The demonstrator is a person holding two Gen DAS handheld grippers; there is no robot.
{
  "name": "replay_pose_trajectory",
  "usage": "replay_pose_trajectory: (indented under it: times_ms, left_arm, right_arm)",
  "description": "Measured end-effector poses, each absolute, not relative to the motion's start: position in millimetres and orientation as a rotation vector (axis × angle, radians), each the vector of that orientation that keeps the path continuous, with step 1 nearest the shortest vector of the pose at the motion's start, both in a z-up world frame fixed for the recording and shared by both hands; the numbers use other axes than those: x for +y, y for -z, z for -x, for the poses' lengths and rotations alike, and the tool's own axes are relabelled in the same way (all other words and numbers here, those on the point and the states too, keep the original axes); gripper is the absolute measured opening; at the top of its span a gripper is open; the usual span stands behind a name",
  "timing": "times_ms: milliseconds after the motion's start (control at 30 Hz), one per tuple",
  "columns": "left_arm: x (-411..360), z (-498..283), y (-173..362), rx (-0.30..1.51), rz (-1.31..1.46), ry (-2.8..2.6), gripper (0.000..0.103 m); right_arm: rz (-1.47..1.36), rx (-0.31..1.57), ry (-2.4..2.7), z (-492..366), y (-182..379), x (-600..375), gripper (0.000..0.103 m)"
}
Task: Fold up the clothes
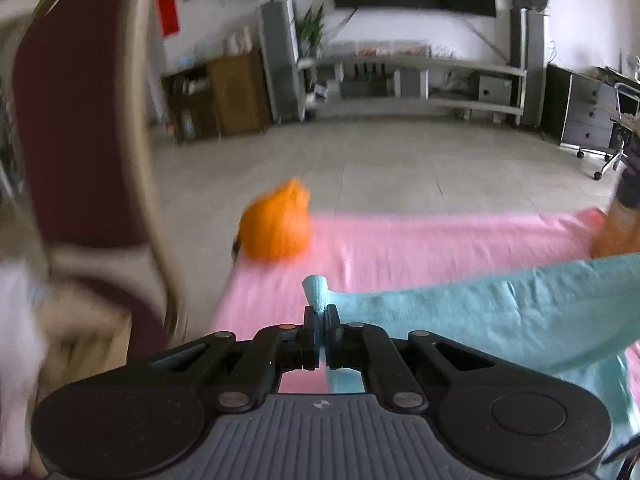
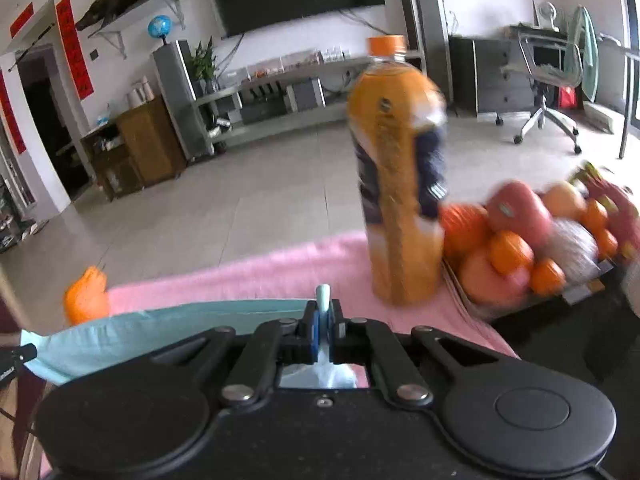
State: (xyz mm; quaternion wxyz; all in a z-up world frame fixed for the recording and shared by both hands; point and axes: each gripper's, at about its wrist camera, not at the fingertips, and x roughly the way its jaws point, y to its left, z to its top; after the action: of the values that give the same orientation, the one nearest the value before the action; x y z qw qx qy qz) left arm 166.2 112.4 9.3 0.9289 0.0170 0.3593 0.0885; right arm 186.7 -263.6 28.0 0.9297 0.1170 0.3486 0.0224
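A light teal garment stretches between my two grippers above a pink cloth that covers the table. My left gripper is shut on one corner of it; a nub of teal fabric sticks up between the fingers. In the right wrist view the same teal garment runs off to the left, and my right gripper is shut on its other corner. The garment hangs taut and lifted off the pink cloth.
An orange fruit lies at the table's far left corner. A tall orange drink bottle stands just ahead of my right gripper, with a tray of fruit right of it. A dark red chair stands left of the table.
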Motion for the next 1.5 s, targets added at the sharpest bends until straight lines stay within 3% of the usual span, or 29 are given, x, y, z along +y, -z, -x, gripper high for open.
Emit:
replay_pose_trajectory:
  times_ms: [200, 333, 600, 733, 900, 1067, 1167, 1267, 1500]
  left_arm:
    - [113, -87, 60, 0.964, -0.045, -0.198, 0.003]
    - [111, -72, 72, 0.958, -0.092, -0.225, 0.003]
    - [129, -33, 72, 0.934, 0.067, -0.227, 0.003]
    - [124, -30, 97, 1.048, -0.054, -0.279, 0.016]
    - [125, -12, 67, 0.854, -0.054, -0.31, 0.017]
    - [105, -27, 50, 0.759, -0.015, -0.151, 0.02]
    - [84, -58, 67, 0.861, -0.012, -0.03, 0.024]
    - [72, -78, 95, 0.967, -0.011, 0.008, 0.023]
    - [79, -36, 96, 1.102, -0.105, 0.182, 0.018]
  right_arm:
    - [-0.329, 0.912, -0.046, -102, 24, -279, 0.004]
    - [-0.412, 1.009, -0.018, -72, 72, -289, 0.004]
    - [-0.423, 1.006, 0.006, -47, 80, -301, 0.004]
    - [-0.393, 1.036, 0.02, -39, 86, -305, 0.005]
    - [-0.412, 0.927, 0.017, -28, 68, -314, 0.024]
    - [-0.411, 0.811, -0.111, -36, 48, -295, 0.025]
    - [-0.392, 0.864, -0.173, -43, 54, -280, 0.032]
    - [-0.36, 0.951, -0.216, -45, 65, -271, 0.032]
    - [-0.279, 1.152, -0.316, -49, 90, -248, 0.031]
